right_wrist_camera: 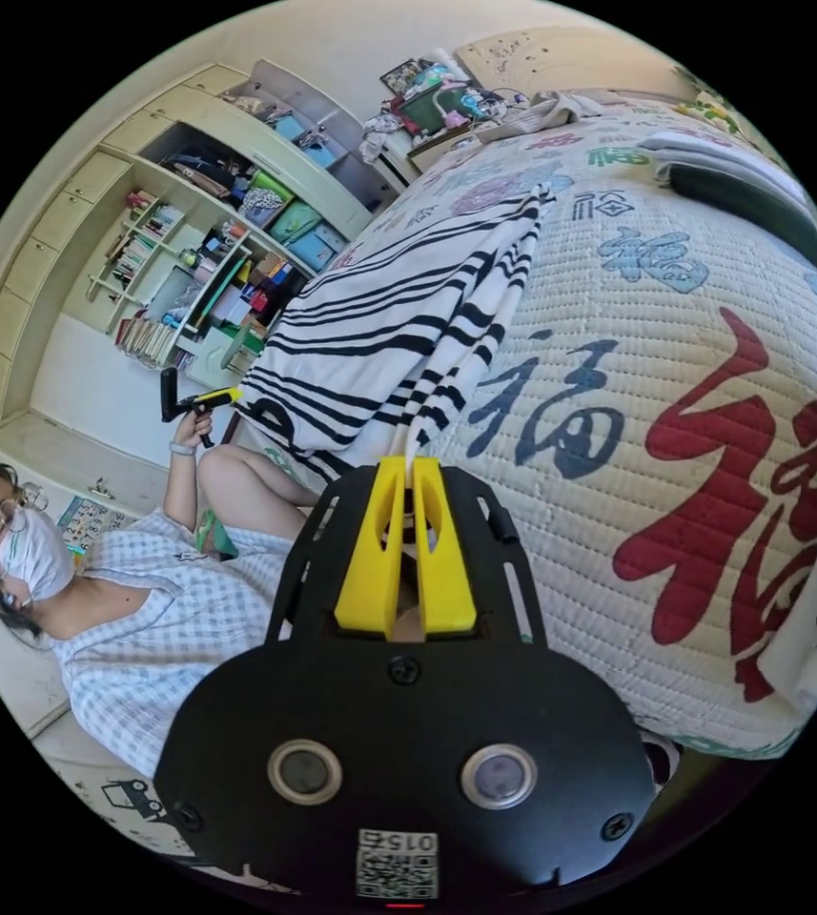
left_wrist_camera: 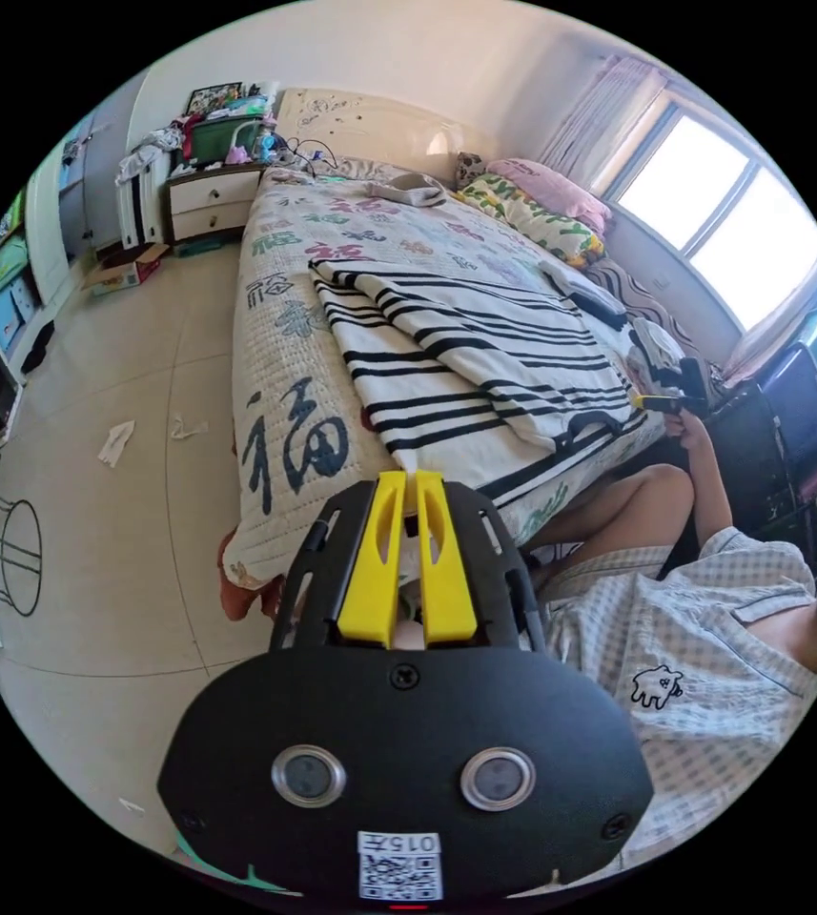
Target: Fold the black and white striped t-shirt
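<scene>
your left gripper (left_wrist_camera: 410, 479) has its yellow jaws drawn together at the near hem of the striped t-shirt (left_wrist_camera: 465, 367); whether cloth sits between them, you cannot tell. your right gripper (right_wrist_camera: 412, 465) is clamped on a bunched edge of the shirt, which stretches away from it. beyond both, the shirt lies doubled over on the quilted bedspread (right_wrist_camera: 675, 400), close to the bed's edge.

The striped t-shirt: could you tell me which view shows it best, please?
The left gripper view: the t-shirt lies spread across the bed there. The right gripper view shows it from the edge, foreshortened.
</scene>
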The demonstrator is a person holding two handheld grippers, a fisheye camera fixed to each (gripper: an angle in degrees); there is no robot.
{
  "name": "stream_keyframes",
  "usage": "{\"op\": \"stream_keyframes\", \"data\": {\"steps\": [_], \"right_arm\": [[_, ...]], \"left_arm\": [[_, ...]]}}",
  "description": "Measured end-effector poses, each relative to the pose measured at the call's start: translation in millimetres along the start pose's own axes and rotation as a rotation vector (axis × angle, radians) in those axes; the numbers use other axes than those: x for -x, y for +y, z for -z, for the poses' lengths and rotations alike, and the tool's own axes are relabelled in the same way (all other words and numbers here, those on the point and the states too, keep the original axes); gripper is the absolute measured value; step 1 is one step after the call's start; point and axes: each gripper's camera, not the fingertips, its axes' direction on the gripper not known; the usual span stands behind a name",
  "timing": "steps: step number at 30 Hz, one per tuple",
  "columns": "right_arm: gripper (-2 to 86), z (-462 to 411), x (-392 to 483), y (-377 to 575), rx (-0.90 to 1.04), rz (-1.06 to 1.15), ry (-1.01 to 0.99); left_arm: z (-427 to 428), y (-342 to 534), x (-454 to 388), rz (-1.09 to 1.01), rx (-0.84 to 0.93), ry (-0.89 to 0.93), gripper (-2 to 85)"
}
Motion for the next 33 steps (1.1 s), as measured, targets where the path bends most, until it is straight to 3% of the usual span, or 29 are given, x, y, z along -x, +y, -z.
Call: {"op": "stream_keyframes", "data": {"steps": [4,7,11,14,17,22,25,28,33], "right_arm": [[-0.4,1,7,14,-0.041,-0.012,0.02],[0.0,-27,2,12,0.033,-0.051,-0.014],[3.8,-16,11,26,-0.065,-0.07,-0.049],[4.4,1,58,29,-0.178,0.046,0.002],[5.1,-14,142,-2,-0.201,0.299,0.13],[5.3,-125,284,-80,-0.294,0.71,0.165],[6.1,-209,340,-130,-0.241,0.831,0.233],[6.4,-294,376,-181,-0.107,0.842,0.326],[8.6,-402,395,-258,0.078,0.734,0.345]], "left_arm": [[27,12,14,-0.008,-0.059,0.06,-0.2],[8,13,23,-0.017,0.037,0.044,0.5],[21,25,44,0.015,-0.009,0.158,3.7],[43,43,52,0.021,-0.109,0.186,6.1],[56,46,44,-0.025,-0.177,0.158,7.0],[43,31,28,-0.094,-0.133,0.172,8.9],[41,28,17,-0.138,-0.13,0.142,8.6],[31,24,0,-0.184,-0.045,0.041,8.0],[42,34,-13,-0.197,-0.084,-0.163,5.0]]}}
